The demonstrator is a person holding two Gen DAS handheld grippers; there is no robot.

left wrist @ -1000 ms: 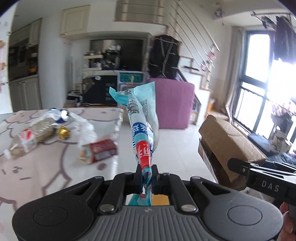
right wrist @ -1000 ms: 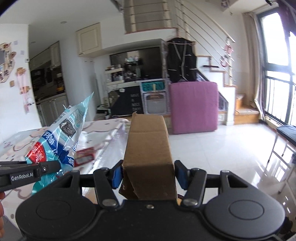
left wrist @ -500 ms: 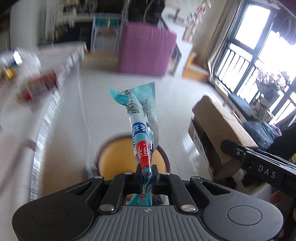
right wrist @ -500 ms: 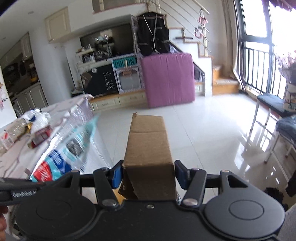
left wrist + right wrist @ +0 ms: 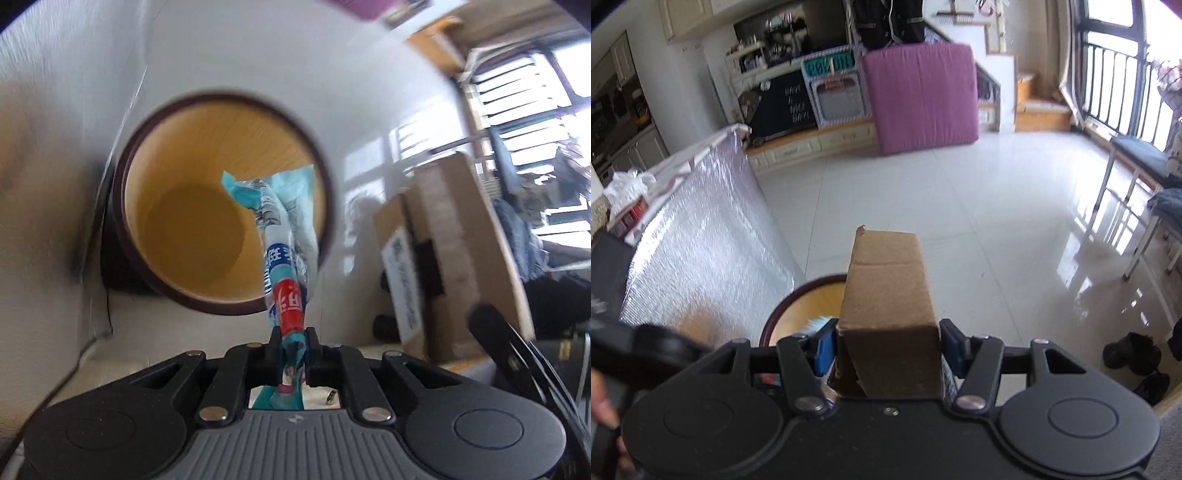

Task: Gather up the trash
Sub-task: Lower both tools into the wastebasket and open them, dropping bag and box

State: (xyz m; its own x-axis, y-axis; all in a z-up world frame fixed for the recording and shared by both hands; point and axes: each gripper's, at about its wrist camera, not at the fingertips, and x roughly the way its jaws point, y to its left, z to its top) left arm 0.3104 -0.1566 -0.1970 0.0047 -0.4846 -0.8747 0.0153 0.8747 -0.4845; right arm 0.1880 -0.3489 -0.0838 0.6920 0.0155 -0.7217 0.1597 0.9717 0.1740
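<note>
1. White tiled floor runs back to a purple mattress propped against the stairs; a silver foil-faced table skirt hangs on the left of the right wrist view.
2. Round bin, dark rim and yellow inside, stands on the floor beside that skirt. Looks empty from the left wrist view.
3. Left gripper: jaws nearly together, beginning to part, with the blue-and-red snack wrapper pinched between them. The wrapper's free end hangs over the bin mouth.
4. Right gripper: jaws about half open, clamped on the sides of a brown cardboard box. It is held just to the right of the bin, near the rim.
5. Likely step: drop the wrapper. Advice: get the wrapper tip well inside the rim before fully releasing, since light film can drift.
6. Keep the right hand clear of the left gripper; the box goes in after, narrow end first.
</note>
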